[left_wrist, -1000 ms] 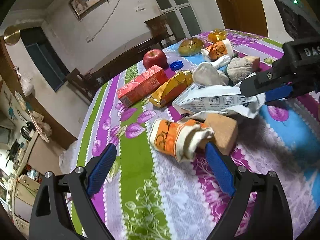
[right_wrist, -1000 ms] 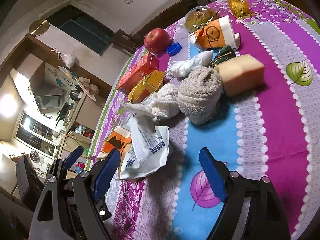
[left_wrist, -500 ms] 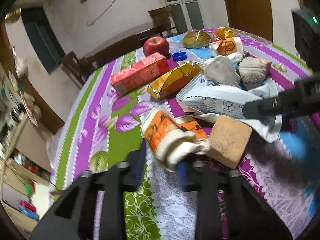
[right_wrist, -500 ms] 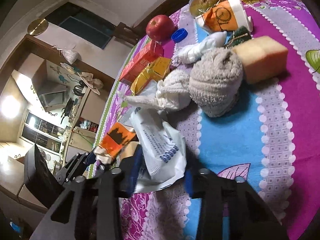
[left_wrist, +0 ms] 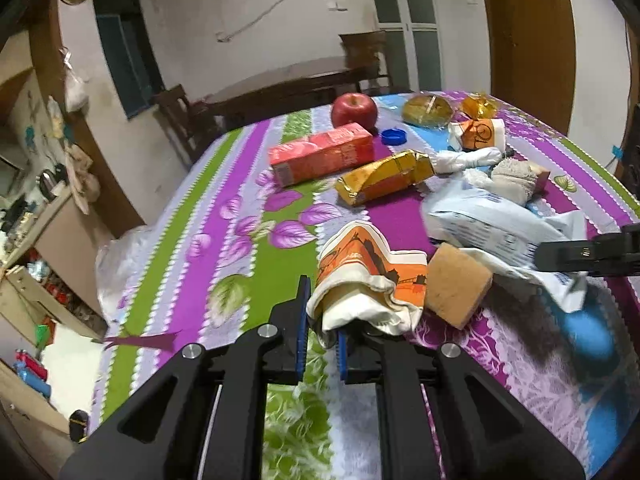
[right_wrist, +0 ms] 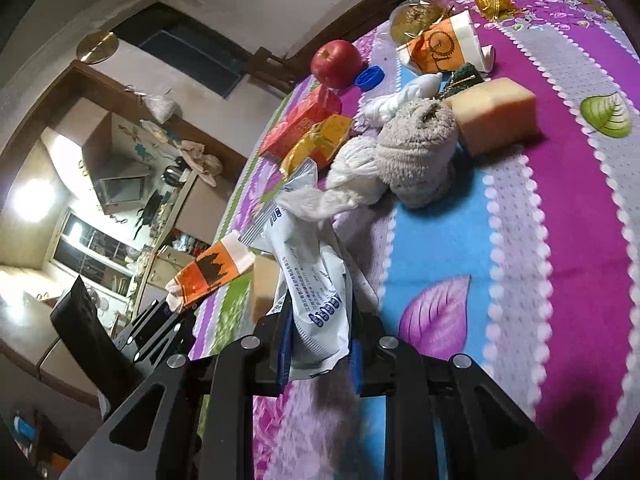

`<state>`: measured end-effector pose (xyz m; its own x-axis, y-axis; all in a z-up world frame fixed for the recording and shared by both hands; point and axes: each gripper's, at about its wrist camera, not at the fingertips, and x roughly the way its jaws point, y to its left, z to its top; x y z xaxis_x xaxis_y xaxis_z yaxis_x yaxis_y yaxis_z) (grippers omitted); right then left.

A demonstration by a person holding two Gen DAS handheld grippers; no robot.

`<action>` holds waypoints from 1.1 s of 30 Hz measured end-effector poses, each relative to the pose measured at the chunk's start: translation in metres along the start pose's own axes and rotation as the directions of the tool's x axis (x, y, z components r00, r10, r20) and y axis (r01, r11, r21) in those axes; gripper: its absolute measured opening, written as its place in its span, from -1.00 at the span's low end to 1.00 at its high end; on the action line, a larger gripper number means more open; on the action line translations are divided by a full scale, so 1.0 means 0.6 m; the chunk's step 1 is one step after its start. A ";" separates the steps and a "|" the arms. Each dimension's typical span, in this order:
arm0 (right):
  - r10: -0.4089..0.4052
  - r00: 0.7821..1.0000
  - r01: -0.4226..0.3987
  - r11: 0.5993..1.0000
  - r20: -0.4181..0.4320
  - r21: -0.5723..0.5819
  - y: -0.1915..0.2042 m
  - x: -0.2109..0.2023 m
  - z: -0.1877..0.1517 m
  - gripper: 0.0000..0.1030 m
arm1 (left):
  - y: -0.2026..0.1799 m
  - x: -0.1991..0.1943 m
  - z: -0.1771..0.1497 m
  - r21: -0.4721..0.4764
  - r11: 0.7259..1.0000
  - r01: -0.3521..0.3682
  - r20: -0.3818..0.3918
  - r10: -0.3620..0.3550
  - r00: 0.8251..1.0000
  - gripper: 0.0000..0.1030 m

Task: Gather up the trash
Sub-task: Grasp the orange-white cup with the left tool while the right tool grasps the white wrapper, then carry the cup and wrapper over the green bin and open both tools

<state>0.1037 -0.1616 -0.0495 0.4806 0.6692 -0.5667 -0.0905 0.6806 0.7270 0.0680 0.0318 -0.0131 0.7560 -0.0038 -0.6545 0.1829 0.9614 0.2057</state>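
Observation:
A crushed orange-and-white paper cup [left_wrist: 360, 276] lies on the flowered tablecloth [left_wrist: 248, 264]. My left gripper [left_wrist: 321, 338] is shut on the cup's white rim. Right of it, against the cup, is a tan sponge block [left_wrist: 456, 288]. A white plastic wrapper with blue print [right_wrist: 316, 280] stands up between the fingers of my right gripper [right_wrist: 320, 346]. Its jaws are closing and the pads pinch the wrapper's lower end. In the right wrist view the left gripper [right_wrist: 160, 320] shows at the lower left with the cup [right_wrist: 208, 272]. In the left wrist view the right gripper [left_wrist: 580, 256] reaches in at the right, over the wrapper [left_wrist: 480, 228].
Farther back lie a red carton [left_wrist: 320, 156], a yellow packet [left_wrist: 384, 178], an apple [left_wrist: 354, 110], a blue cap [left_wrist: 394, 136], a second paper cup [right_wrist: 444, 46], rolled socks [right_wrist: 416, 152], a yellow sponge [right_wrist: 496, 114] and a wrapped bun [left_wrist: 426, 110]. The table's edge drops off at the left.
Both grippers went from wide open to closed: the left on the paper cup's rim, the right on the white wrapper. The left gripper also rolled and shifted.

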 end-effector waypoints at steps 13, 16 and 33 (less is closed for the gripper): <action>0.035 0.992 -0.019 0.992 0.120 -0.128 0.043 -0.147 -0.057 -0.54 | -0.029 -0.065 0.032 0.002 0.998 -0.058 0.068 0.058 0.996 -0.81; 0.031 0.984 -0.003 0.988 0.176 -0.154 0.052 -0.191 -0.060 -0.54 | -0.037 -0.077 0.046 -0.001 0.998 -0.056 0.088 0.056 0.995 -0.81; -0.069 0.883 0.154 0.977 0.464 -0.148 0.060 -0.414 -0.058 -0.54 | -0.149 -0.126 0.133 0.102 0.995 -0.006 0.199 -0.015 0.980 -0.81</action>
<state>-0.0493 -0.2932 0.1038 0.8355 0.4055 -0.3708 -0.1434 0.8124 0.5652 0.0448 -0.0760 0.0762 0.8631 -0.0728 -0.4997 0.2420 0.9281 0.2829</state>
